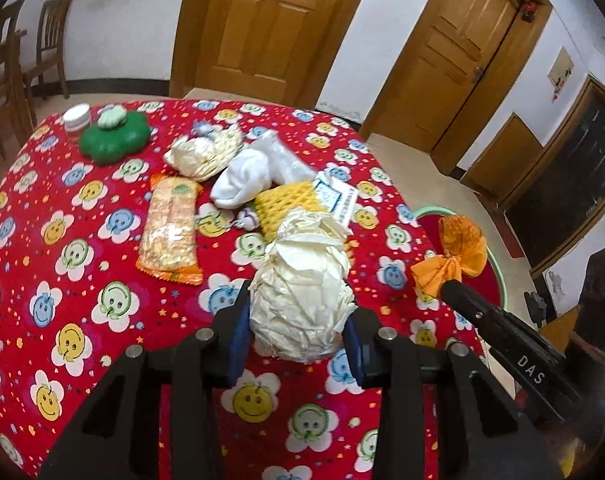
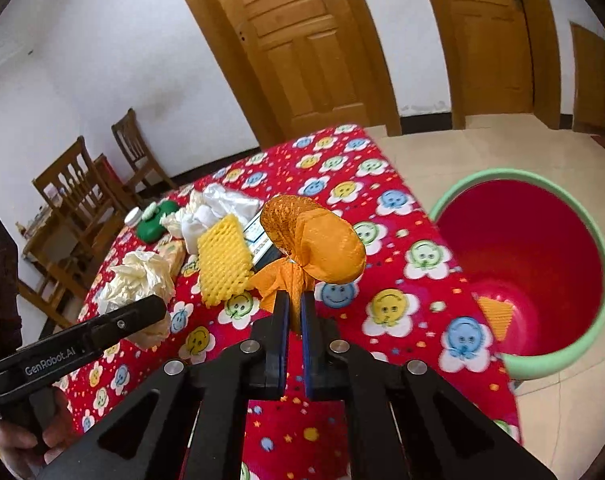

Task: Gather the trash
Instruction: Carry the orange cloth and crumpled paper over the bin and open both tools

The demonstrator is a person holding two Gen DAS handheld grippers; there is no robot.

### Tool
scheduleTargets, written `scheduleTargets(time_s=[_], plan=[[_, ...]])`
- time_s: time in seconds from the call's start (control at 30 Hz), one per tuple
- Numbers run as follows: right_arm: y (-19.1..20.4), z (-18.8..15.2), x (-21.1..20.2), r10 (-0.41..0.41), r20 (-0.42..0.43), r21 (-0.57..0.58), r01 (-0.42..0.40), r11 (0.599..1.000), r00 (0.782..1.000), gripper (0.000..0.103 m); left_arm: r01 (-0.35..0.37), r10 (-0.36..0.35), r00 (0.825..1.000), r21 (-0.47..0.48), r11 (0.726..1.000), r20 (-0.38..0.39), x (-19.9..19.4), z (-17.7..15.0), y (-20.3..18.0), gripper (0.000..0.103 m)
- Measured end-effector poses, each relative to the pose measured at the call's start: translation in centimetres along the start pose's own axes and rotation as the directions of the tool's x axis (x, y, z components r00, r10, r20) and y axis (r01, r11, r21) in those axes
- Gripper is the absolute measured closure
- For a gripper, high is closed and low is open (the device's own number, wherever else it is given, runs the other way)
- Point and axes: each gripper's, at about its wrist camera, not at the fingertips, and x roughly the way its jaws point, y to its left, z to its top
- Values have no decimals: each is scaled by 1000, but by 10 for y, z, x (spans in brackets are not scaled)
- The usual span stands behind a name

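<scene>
left tongs [image 1: 298,320]: clamped on crumpled cream paper ball [image 1: 302,292], blue pads pressed into both its sides, ball lifted off the table [image 1: 62,280]
right tongs [image 2: 294,304]: pressed nearly together, pinching the twisted neck of orange mesh bundle [image 2: 318,248]; bundle sticks up past the tips
bin [image 2: 598,240]: red inside, green rim, on the floor right of the right tongs; orange scrap [image 2: 496,312] inside
yellow foam net [image 2: 222,264]: on table, just left of and beyond right tongs
snack wrapper [image 1: 170,228]: flat on table, ahead-left of left tongs
white bag [image 1: 254,172]: beyond the paper ball
green container [image 1: 114,136]: far left, near table edge
</scene>
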Motion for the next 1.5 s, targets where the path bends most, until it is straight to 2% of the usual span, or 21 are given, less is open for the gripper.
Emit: scheduleTargets(time_s=[0.53, 1.1, 1.37, 1.5], plan=[[-54, 1, -43, -99, 69, 112, 91, 990, 993, 98, 52, -50, 999, 153, 987, -17, 18, 14, -76, 63], [-139, -3, -43, -209, 42, 250, 192, 949, 977, 95, 102, -77, 991, 254, 962, -106, 78, 22, -148, 63], [-170, -2, -37, -227, 21, 285, 211, 935, 974, 87, 121, -83, 987, 297, 947, -136, 101, 23, -177, 63], [-178, -4, -37, -226, 21, 297, 210, 932, 974, 87, 127, -84, 985, 313, 941, -149, 111, 22, -187, 63]])
